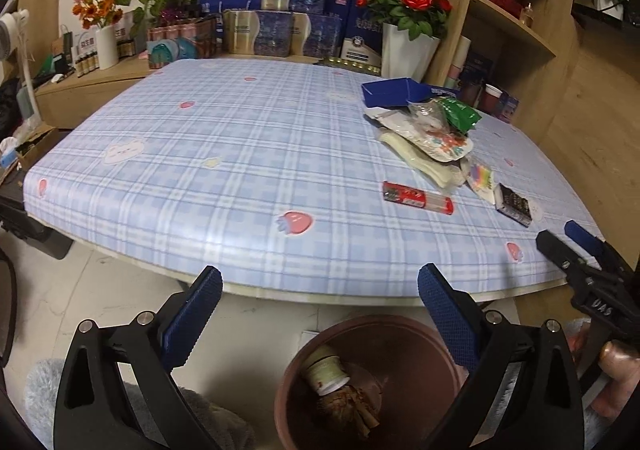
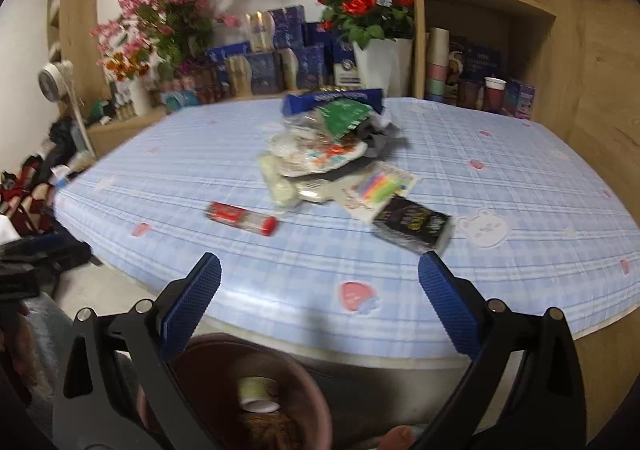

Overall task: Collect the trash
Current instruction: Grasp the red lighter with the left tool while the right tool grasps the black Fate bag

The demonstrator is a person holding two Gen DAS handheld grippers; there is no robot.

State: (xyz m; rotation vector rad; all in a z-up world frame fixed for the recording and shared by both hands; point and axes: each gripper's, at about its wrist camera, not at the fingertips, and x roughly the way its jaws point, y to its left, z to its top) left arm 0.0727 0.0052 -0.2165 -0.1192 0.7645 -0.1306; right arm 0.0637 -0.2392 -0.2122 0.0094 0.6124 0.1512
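A pile of wrappers (image 1: 430,132) lies on the checked blue table (image 1: 240,154), also in the right wrist view (image 2: 320,154). Near it lie a red tube wrapper (image 1: 418,197) (image 2: 242,218), a black packet (image 1: 514,204) (image 2: 412,224) and a coloured card (image 2: 380,186). A brown bin (image 1: 372,382) (image 2: 248,398) stands on the floor below the table edge, holding a small cup and scraps. My left gripper (image 1: 320,290) is open and empty above the bin. My right gripper (image 2: 320,278) is open and empty at the table's front edge; it shows in the left wrist view (image 1: 568,242).
A blue tray (image 1: 396,90) sits behind the pile. Flower vases (image 1: 408,46) and stacked boxes (image 1: 280,30) line the back. Wooden shelves (image 1: 516,10) stand on the right. Clutter lies on the floor at the left (image 2: 36,186).
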